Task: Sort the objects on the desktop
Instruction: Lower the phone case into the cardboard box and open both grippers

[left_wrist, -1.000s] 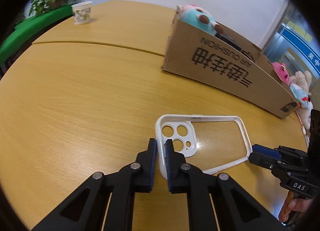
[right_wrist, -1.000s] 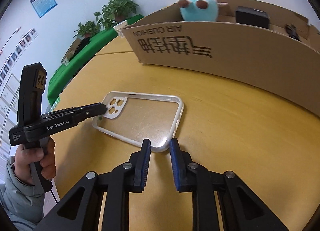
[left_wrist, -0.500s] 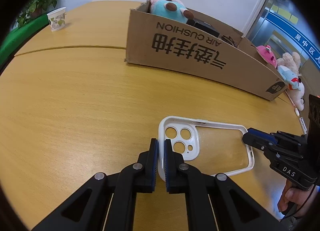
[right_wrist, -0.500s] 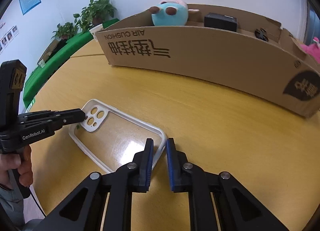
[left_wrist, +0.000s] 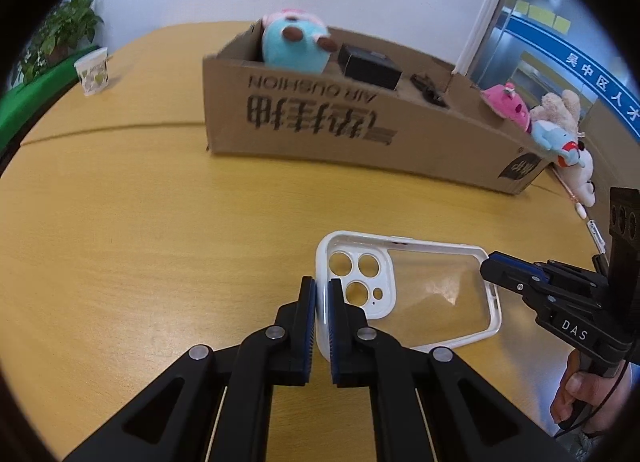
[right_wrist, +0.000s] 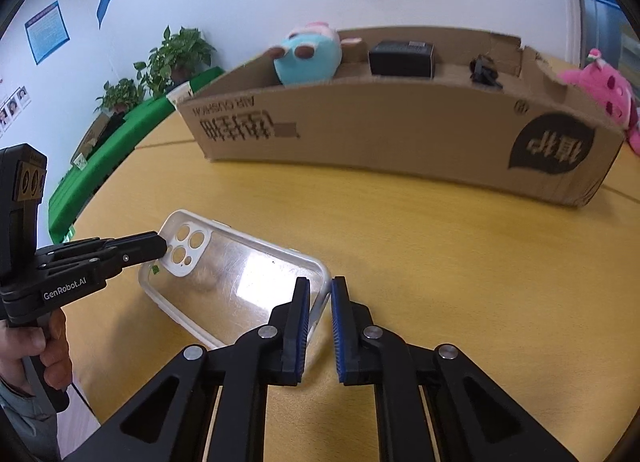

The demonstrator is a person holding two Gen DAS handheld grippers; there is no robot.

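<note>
Lifted since a second ago, the case now hangs tilted above the table, gripped at both ends. Left gripper pinches the rim at the camera-hole end; right gripper pinches the opposite end's rim. Beyond stands the box, now seen nearer, holding a blue plush. A cup sits far left.
</note>
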